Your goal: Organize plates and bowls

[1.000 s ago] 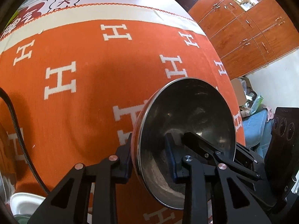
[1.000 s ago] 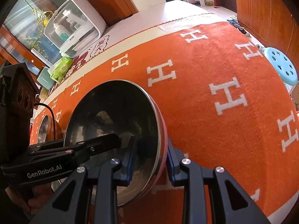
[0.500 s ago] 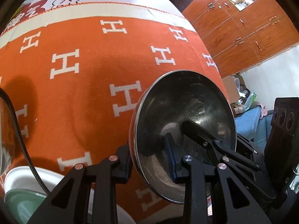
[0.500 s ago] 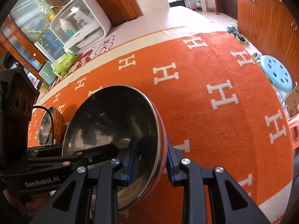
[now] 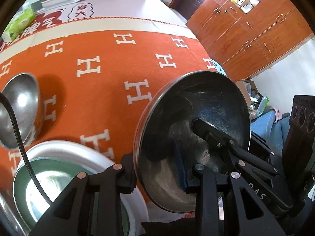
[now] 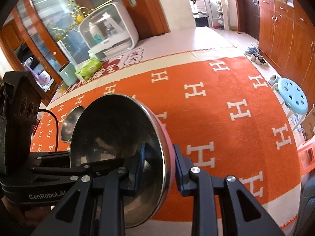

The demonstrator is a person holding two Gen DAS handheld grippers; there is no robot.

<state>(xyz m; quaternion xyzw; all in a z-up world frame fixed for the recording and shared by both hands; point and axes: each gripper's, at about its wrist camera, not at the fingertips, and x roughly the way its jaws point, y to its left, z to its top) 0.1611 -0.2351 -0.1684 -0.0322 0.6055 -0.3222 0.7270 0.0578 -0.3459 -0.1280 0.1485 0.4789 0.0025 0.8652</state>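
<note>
I hold a steel bowl [image 5: 196, 137] tilted above the orange cloth [image 5: 110, 82], my left gripper [image 5: 157, 169] and right gripper [image 6: 157, 169] each pinching opposite sides of its rim. Below the left gripper sit a white plate [image 5: 110, 163] carrying a green dish [image 5: 23, 173] and, beside it, a second steel bowl [image 5: 17, 108]. A tissue pack [image 6: 88, 68] and white cabinet [image 6: 110, 29] stand at the far edge.

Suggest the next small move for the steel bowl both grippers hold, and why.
Probably carry the steel bowl left toward the second steel bowl to nest them. Left gripper and right gripper each clamp its rim, it hangs clear of the orange cloth.
</note>
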